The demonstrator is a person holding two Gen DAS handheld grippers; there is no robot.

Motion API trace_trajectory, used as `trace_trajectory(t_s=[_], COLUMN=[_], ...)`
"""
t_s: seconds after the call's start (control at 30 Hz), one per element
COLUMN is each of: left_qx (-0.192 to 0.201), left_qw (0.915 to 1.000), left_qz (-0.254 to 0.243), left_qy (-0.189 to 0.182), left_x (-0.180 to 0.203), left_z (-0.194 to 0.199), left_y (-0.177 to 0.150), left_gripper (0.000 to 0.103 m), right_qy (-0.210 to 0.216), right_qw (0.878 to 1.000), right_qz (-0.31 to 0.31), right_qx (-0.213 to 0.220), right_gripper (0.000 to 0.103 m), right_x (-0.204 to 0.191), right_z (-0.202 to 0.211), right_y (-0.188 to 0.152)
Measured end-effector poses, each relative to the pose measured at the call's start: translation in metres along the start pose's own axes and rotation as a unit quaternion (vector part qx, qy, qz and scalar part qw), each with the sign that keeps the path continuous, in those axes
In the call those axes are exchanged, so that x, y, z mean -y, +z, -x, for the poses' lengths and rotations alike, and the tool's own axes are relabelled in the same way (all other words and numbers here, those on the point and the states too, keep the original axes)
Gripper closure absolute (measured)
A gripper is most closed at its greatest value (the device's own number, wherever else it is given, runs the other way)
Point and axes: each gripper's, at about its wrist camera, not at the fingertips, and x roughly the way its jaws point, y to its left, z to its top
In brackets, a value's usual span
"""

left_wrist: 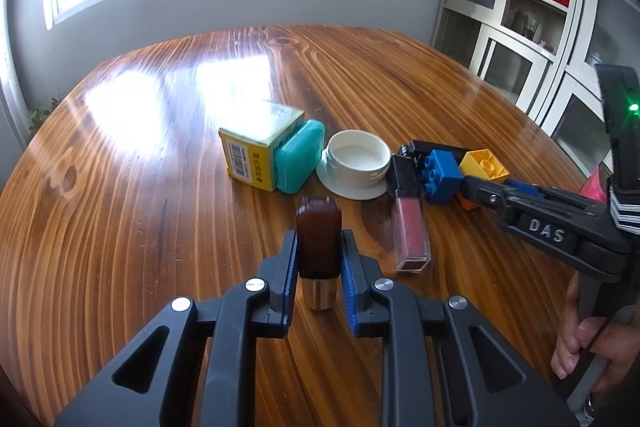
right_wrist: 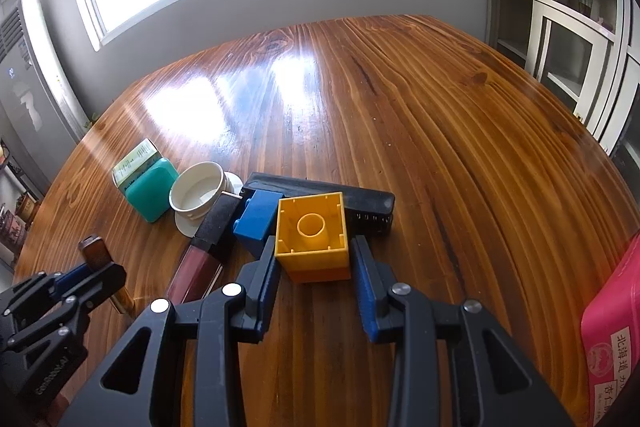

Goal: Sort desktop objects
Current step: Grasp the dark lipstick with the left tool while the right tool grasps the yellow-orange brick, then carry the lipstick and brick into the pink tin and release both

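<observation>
Our left gripper (left_wrist: 319,259) is clamped on a dark brown bottle with a gold metallic base (left_wrist: 319,245), its blue-padded fingers pressed against both sides. Our right gripper (right_wrist: 314,259) straddles a yellow plastic building block (right_wrist: 311,231) lying with its hollow underside up, the fingers close along its flanks; we cannot tell whether they touch it. The block sits on the glossy wooden worktop (right_wrist: 440,131), toward its near edge, touching a blue plastic building block (right_wrist: 256,221) on its left and a flat black rectangular case (right_wrist: 320,189) behind. Further left lie a tube of dusky pink lip gloss with a black cap (right_wrist: 200,255), a white round plastic lid (right_wrist: 198,193), a teal rounded plastic box (right_wrist: 150,189) and, leaning against that, a yellow cardboard carton with a barcode (left_wrist: 250,157). A pink box with printed characters (right_wrist: 612,327) sits at the worktop's right edge.
</observation>
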Motion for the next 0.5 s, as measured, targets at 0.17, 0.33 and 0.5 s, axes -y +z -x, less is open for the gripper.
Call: trace_trajectory(t_s=[0.17, 0.33, 0.5], left_qx=[-0.023, -0.023, -0.015], left_qw=[0.9996, 0.9994, 0.9996], left_qz=[0.016, 0.024, 0.022], left_qy=[-0.003, -0.008, -0.011], left_x=[-0.006, -0.009, -0.010], left_z=[-0.014, -0.013, -0.009], left_y=[-0.001, 0.000, -0.001], left_gripper=[0.081, 0.081, 0.081], right_qy=[0.007, 0.014, 0.021], right_qw=[1.000, 1.000, 0.999], right_qz=[0.001, -0.001, -0.010], right_qx=[0.002, 0.013, 0.023], right_gripper=[0.064, 0.066, 0.067], right_x=[-0.001, 0.000, 0.004], right_z=[0.001, 0.011, 0.019], right_y=[-0.002, -0.007, -0.012])
